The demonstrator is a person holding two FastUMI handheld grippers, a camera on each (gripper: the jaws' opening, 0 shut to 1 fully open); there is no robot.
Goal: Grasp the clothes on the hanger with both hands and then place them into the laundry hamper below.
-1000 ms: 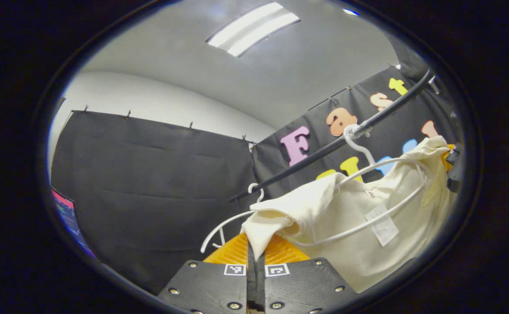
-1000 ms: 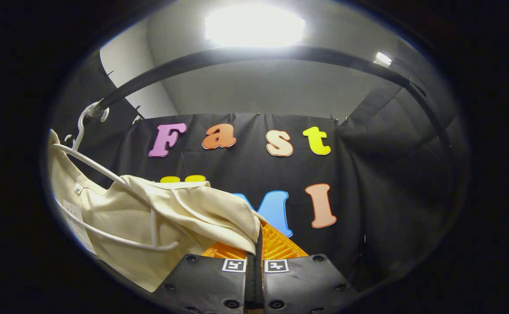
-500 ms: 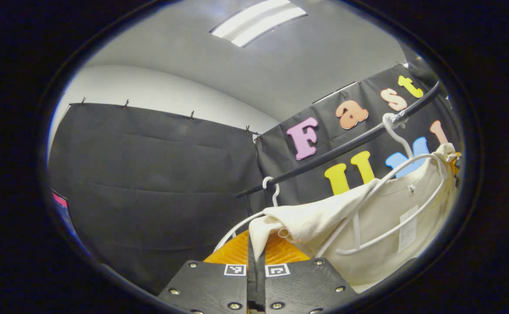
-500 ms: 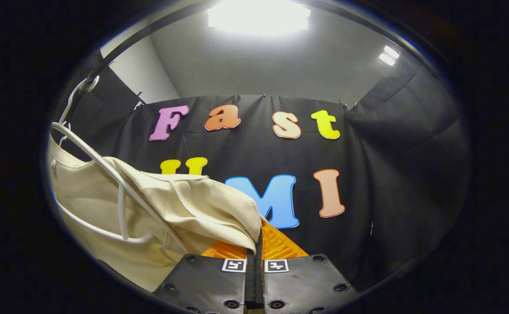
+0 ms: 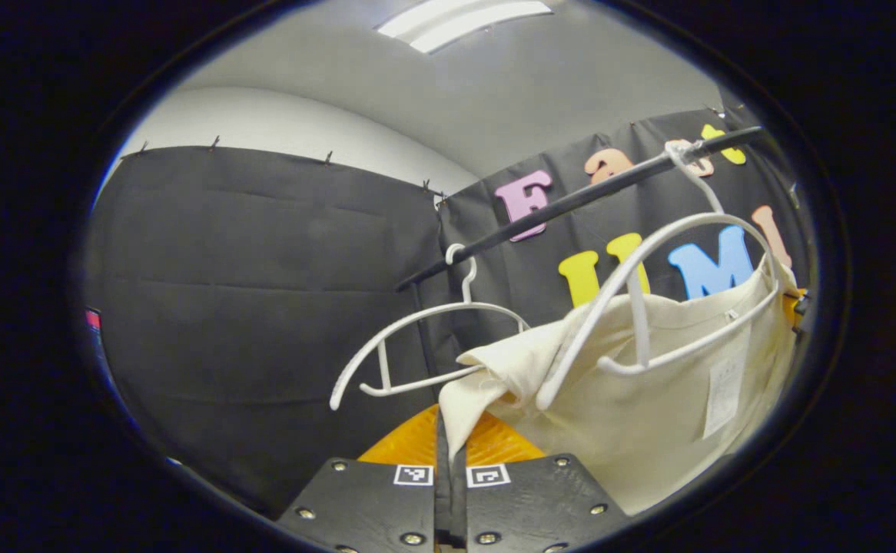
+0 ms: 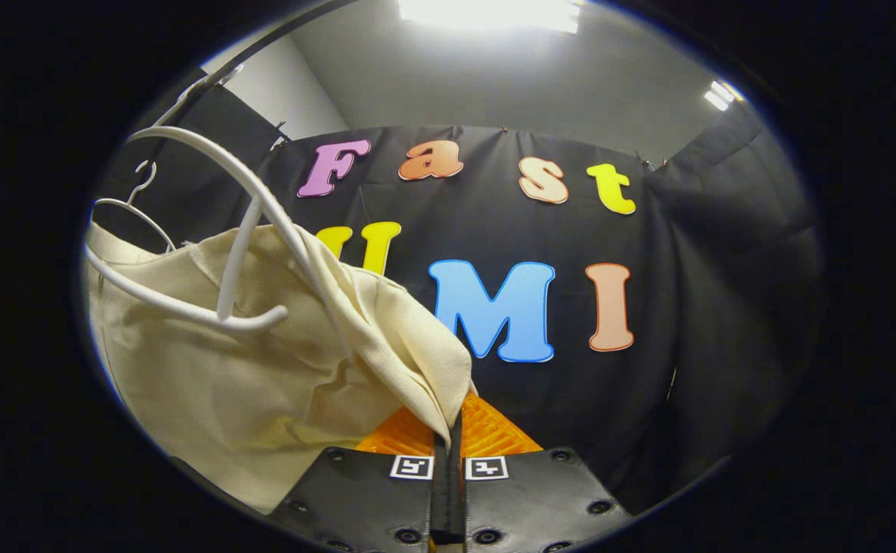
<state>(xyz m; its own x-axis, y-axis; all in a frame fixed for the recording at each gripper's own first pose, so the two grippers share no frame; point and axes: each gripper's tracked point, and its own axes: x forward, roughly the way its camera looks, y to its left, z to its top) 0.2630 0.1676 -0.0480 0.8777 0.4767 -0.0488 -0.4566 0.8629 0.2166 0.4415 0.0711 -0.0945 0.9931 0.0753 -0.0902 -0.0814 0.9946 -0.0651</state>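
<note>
A cream garment (image 5: 648, 384) hangs slack below a white hanger (image 5: 648, 238) whose hook sits on a black rail (image 5: 571, 201). My left gripper (image 5: 448, 430) is shut on the garment's shoulder edge, which is pinched between its fingers. In the right gripper view the same cream garment (image 6: 263, 384) spreads to the left, with the white hanger (image 6: 263, 207) standing above its neckline. My right gripper (image 6: 449, 430) is shut on the other shoulder edge. The hanger's arms show bare above the cloth in both views.
A second, bare white hanger (image 5: 425, 338) hangs on the rail to the left of the garment. The black cloth wall (image 5: 263, 292) closes the booth behind. Ceiling lights (image 6: 486, 11) glare above.
Both grippers have come down with the garment held in them. The hanger's arms now stand bare above the cloth, and the rail sits higher in both views.
</note>
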